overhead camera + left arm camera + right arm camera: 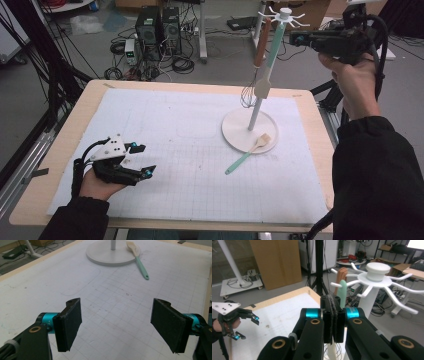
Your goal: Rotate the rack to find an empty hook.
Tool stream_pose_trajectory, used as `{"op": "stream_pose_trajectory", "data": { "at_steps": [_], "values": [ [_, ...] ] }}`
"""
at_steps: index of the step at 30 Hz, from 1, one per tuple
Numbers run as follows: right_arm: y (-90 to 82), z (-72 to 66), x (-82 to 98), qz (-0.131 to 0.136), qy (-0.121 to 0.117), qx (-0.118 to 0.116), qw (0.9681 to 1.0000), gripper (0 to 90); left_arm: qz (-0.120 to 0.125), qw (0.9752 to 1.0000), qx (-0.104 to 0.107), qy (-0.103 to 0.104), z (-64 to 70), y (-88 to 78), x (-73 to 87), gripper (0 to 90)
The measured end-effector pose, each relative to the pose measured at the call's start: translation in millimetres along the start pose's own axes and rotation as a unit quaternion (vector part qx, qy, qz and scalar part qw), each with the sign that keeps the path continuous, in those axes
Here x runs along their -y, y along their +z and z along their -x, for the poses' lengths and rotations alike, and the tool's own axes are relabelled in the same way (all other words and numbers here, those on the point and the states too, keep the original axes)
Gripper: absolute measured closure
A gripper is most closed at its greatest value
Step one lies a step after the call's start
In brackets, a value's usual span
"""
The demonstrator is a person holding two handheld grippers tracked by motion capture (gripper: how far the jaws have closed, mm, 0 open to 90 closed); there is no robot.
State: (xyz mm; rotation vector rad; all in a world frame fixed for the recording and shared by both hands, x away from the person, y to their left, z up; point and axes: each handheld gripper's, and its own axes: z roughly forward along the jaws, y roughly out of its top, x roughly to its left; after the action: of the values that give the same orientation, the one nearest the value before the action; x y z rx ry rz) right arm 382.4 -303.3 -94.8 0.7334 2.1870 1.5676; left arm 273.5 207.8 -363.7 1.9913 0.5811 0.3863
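Stand (113,244) pole cut off by top edge in left gripper view; whisk (332,348) wires mostly hidden behind closed jaws.

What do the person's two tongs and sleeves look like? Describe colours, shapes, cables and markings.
Both tongs are black with turquoise collars and brass-ringed pivots, each with two flat black pads. The left carries a grey three-cornered plate with small holes. Black cables trail from each. The sleeves are black.

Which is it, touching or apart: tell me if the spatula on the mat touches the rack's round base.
Touching. The left gripper view shows the spatula with its pale head lying on the base rim, its teal handle resting on the mat.
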Motion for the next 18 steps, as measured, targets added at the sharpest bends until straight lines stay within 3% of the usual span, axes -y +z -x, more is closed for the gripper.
{"op": "stream_pose_trajectory", "data": {
  "at_steps": [18],
  "values": [
    [-14.0,11.8,-6.3,0.009,0.007,0.023,0.9997,89.3,-0.001,1.0,0.003,0.0,0.4,1.5,-0.1,24.9]
  ]
}}
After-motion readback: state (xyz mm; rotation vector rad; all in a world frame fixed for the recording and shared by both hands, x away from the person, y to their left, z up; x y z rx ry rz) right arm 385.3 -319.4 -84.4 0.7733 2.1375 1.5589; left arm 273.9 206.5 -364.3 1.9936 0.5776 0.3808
